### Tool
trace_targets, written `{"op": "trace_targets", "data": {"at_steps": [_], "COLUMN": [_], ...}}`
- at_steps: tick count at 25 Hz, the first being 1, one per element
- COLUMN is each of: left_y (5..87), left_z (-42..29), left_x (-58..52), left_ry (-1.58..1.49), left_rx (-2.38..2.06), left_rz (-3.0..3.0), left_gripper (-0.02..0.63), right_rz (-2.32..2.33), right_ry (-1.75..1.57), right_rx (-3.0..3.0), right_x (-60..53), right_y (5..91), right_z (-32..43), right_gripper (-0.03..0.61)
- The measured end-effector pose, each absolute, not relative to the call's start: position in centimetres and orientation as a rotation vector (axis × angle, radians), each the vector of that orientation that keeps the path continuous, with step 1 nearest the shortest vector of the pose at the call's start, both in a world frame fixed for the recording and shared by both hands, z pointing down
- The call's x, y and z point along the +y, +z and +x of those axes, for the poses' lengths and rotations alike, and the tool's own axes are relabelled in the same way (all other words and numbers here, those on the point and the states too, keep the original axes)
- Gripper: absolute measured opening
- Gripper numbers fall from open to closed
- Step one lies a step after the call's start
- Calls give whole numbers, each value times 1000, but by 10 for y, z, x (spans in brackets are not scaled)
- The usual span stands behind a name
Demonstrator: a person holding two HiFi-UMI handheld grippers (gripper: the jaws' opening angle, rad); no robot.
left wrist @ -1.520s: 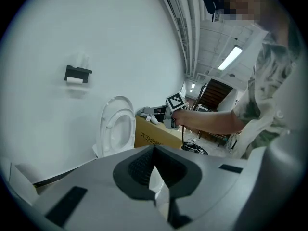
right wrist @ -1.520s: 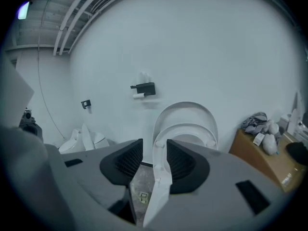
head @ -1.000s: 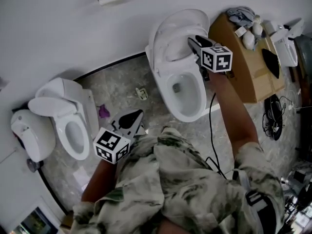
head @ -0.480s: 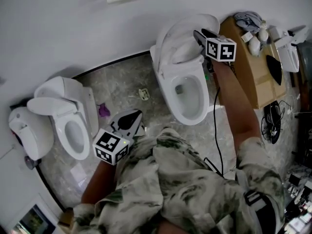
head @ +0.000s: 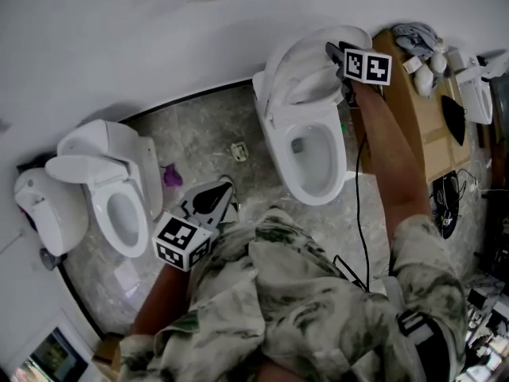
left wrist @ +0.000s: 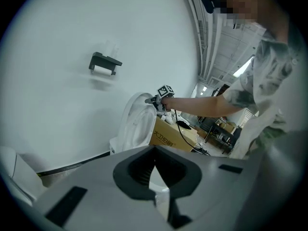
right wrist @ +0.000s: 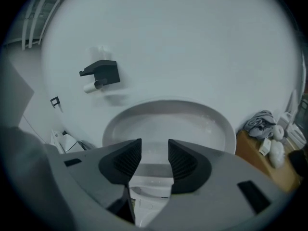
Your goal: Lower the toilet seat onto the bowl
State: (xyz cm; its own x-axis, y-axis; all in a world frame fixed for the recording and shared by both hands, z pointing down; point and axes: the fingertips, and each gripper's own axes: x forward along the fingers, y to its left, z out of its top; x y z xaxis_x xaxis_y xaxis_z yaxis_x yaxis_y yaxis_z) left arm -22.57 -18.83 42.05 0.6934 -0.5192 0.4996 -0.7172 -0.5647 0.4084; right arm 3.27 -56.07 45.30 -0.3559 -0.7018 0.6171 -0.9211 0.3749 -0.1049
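Closest to us, we are holding the left gripper (left wrist: 154,152) low beside our body. Its jaws are pressed together at the tips with nothing between them, and it is idling, pointing over the floor (head: 199,142) between the two toilets. To its left a second toilet (head: 107,189) is standing, and it is playing no part in the job.

Ahead of us, the bowl (head: 277,151) of the toilet we are working on is lying open. The toilet seat (head: 280,68) is standing up at the back of that bowl, leaning toward the wall (head: 119,38) with the lid (head: 314,32) behind it.

We are stretching our right arm (head: 390,142) out along the bowl's right side and holding the right gripper (right wrist: 154,150) at the seat's upper right rim. Its jaws are spread and have just been opening wider. Only the white of the raised seat is showing beyond the gap, and the pads are pressing on nothing.

We are judging the seat to be a stiff, fairly light plastic ring. It is glossy, so likely slippery for the pads, and it is probably swinging freely on its rear hinge. Let go past the tipping point, it would likely slam down. We are therefore aiming for the top free edge, far from the hinge, to pinch the ring alone and not the lid.

To the right a cardboard box (head: 421,126) is standing beside the toilet. Farthest off, a black paper holder (right wrist: 101,72) is hanging on the wall.
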Motion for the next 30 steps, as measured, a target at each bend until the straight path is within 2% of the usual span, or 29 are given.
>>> {"op": "trace_targets", "data": {"at_steps": [14, 30], "left_y": [426, 420], "left_z": [-233, -224], "left_x": [-186, -168], "left_ry": [437, 429], "left_rx": [-951, -957], "left_rz": [2280, 2290], "left_gripper": [22, 23], "right_rz": [1310, 1321], "right_ry": [654, 647], "right_rx": [-2032, -2031], "right_x": [-567, -545], "right_y": [479, 475], "right_z": [32, 41], "right_gripper": [233, 232]}}
